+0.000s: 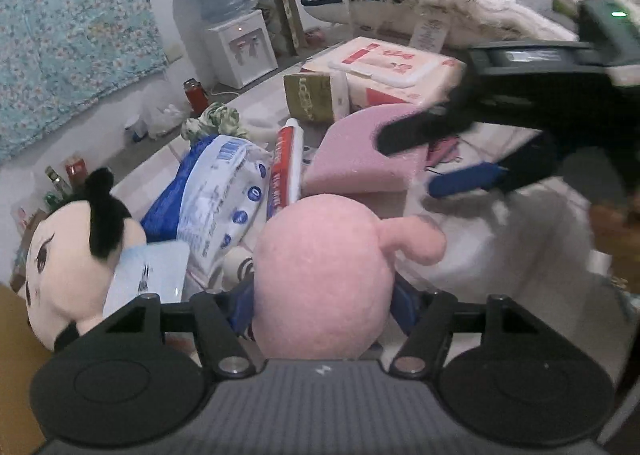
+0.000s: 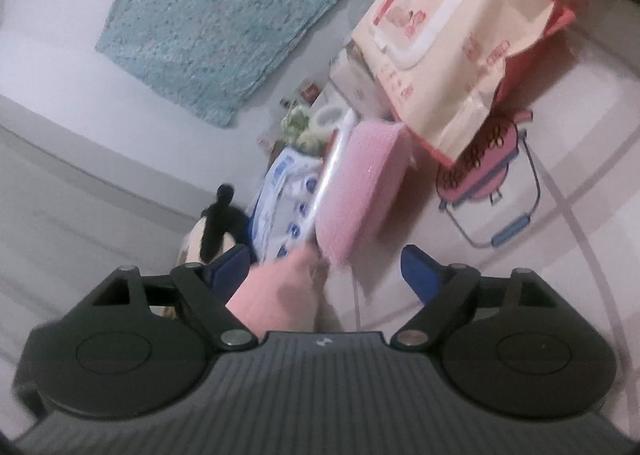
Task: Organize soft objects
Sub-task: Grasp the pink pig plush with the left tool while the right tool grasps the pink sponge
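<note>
**Sorting barely begun; pink plush in hand**

The pink plush toy is seen clamped between the blue pads of the left gripper. The right gripper stands released, empty, over the pink sponge. Beyond them, a doll, blue-white pack, tube and wipes pack are left jumbled, judged unsorted.

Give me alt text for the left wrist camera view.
The left gripper closes on a pink plush toy; beyond lie a pink foam block, a wipes pack and a doll, with the right gripper open.
</note>
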The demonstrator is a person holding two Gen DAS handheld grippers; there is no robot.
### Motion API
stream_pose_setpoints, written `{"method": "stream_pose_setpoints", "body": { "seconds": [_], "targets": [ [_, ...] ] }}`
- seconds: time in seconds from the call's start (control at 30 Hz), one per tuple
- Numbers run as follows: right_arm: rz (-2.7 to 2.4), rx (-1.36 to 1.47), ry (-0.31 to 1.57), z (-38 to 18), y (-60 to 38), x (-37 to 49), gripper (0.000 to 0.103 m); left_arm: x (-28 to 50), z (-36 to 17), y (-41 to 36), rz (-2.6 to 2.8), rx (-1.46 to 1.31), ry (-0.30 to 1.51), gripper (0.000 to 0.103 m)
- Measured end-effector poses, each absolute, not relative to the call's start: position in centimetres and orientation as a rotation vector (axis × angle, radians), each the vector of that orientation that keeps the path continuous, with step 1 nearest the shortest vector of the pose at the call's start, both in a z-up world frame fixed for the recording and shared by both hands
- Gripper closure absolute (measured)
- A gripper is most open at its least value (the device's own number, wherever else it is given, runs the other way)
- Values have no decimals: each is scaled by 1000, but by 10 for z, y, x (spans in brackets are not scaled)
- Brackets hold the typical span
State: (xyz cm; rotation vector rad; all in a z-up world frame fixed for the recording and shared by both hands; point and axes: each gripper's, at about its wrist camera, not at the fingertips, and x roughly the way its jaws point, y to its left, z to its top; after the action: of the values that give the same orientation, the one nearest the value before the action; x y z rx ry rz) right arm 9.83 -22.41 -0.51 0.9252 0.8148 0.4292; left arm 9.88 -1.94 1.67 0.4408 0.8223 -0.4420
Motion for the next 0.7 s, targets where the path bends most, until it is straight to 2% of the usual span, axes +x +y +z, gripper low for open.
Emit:
{"method": "stream_pose_setpoints", "body": {
  "seconds": [0.13, 0.17, 0.2, 0.27, 0.37, 0.7],
  "targets": [
    [369, 960, 773, -9, -217, 112, 20, 77, 29, -10, -461, 431, 806, 35],
    [359, 960, 768, -9, -214, 116, 30, 73, 32, -7, -463, 422, 806, 35],
    [349, 944, 777, -10, -211, 121, 70, 69, 36, -4, -464, 409, 805, 35],
    [311, 917, 835, -18, -203, 126, 72, 62, 46, 1, -461, 396, 796, 35],
    [293, 907, 811, -20, -201, 119, 72, 49, 63, 15, -438, 362, 772, 35],
    [579, 943, 723, 34, -190, 68, 72, -14, 168, 138, -210, 70, 657, 35]
  ]
}}
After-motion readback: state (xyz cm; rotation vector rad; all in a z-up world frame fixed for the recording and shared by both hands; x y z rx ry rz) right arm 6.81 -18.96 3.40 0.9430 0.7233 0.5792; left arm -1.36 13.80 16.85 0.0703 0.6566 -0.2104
